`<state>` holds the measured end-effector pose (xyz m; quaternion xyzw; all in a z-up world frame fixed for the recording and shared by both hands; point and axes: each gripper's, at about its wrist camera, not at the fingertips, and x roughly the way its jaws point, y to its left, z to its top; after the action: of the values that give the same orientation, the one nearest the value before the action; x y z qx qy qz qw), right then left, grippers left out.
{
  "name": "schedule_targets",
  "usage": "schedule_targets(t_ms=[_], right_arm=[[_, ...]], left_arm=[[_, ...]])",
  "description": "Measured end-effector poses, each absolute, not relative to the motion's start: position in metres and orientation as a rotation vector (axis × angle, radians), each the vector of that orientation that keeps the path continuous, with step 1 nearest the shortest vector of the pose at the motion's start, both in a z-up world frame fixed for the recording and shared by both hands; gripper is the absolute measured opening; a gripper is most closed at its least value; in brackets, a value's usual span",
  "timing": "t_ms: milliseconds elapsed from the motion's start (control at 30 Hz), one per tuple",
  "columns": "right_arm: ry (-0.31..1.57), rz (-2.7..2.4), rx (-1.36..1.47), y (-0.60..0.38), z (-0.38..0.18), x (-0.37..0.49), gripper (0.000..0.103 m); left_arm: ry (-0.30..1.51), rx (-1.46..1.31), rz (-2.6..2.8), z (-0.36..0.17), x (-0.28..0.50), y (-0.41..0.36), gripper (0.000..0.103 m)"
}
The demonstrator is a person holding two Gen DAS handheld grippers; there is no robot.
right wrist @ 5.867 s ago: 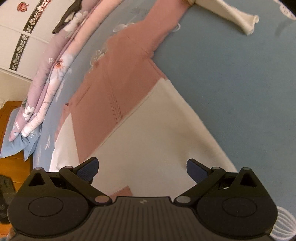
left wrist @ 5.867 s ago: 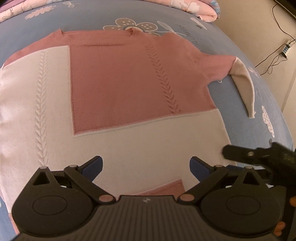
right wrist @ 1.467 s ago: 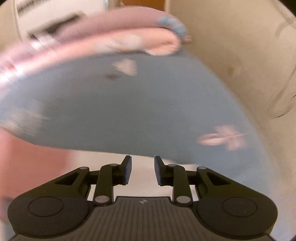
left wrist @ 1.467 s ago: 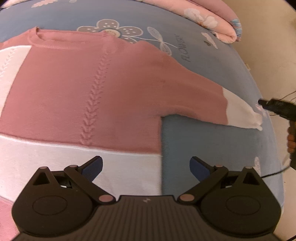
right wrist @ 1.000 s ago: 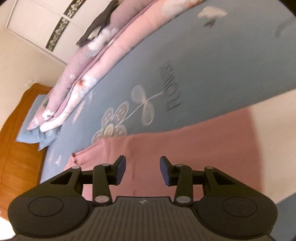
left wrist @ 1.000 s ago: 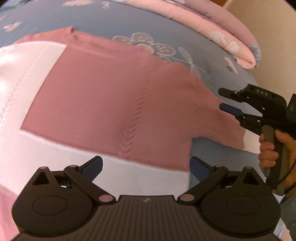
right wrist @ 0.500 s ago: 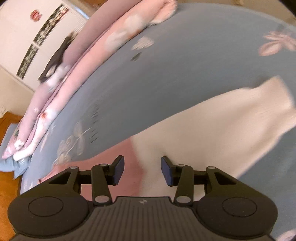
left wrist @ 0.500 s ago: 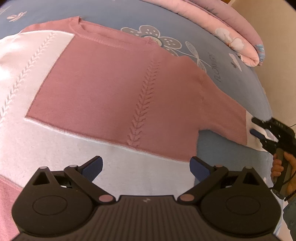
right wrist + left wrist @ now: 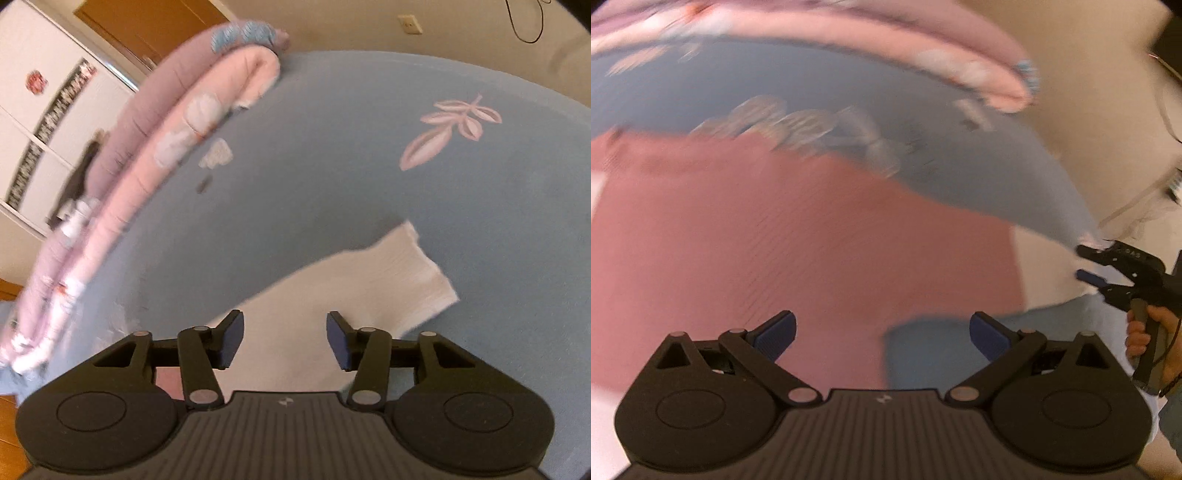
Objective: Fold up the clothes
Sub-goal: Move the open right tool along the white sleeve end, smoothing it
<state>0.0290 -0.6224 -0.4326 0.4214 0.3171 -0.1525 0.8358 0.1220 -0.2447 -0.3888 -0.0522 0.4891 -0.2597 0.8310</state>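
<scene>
A pink and white sweater (image 9: pixel 775 240) lies flat on the blue bedsheet (image 9: pixel 960 177). Its right sleeve ends in a white cuff (image 9: pixel 1045 269), also seen from the right wrist as a white cuff (image 9: pixel 369 280). My left gripper (image 9: pixel 882 332) hangs open over the sleeve's underarm, holding nothing. My right gripper (image 9: pixel 284 339) hovers over the white part of the sleeve, its jaws opening; the cloth lies under and between the fingers, but the pads do not press it. In the blurred left wrist view the right gripper (image 9: pixel 1084 263) sits at the cuff, held by a hand (image 9: pixel 1145 332).
A rolled pink and lilac quilt (image 9: pixel 184 129) lies along the far side of the bed, and shows as a quilt (image 9: pixel 923 55) in the left wrist view too. The bed's edge and a beige wall (image 9: pixel 1108 110) are at the right. White wardrobe doors (image 9: pixel 48 122) stand behind.
My left gripper has swung right, from the sweater's body to its sleeve. The right gripper's jaws have spread wider and it has moved along the sleeve to the white cuff end.
</scene>
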Motion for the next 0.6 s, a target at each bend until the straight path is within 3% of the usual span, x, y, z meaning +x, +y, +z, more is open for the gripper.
schedule_targets(t_ms=[133,300,600], right_arm=[[0.64,-0.215,0.972,-0.615,-0.442,0.045,0.062],[0.683,-0.174,0.992,-0.625,-0.464,0.051,0.06],[0.587,-0.378,1.077,-0.69,-0.461,-0.014,0.061]], left_arm=[[0.964,-0.066,-0.681,-0.386,0.15,-0.298,0.1],[0.961,-0.009,-0.801,-0.399,0.168,-0.353,0.1],[1.05,0.081,-0.793,-0.445,0.165,-0.371,0.1]])
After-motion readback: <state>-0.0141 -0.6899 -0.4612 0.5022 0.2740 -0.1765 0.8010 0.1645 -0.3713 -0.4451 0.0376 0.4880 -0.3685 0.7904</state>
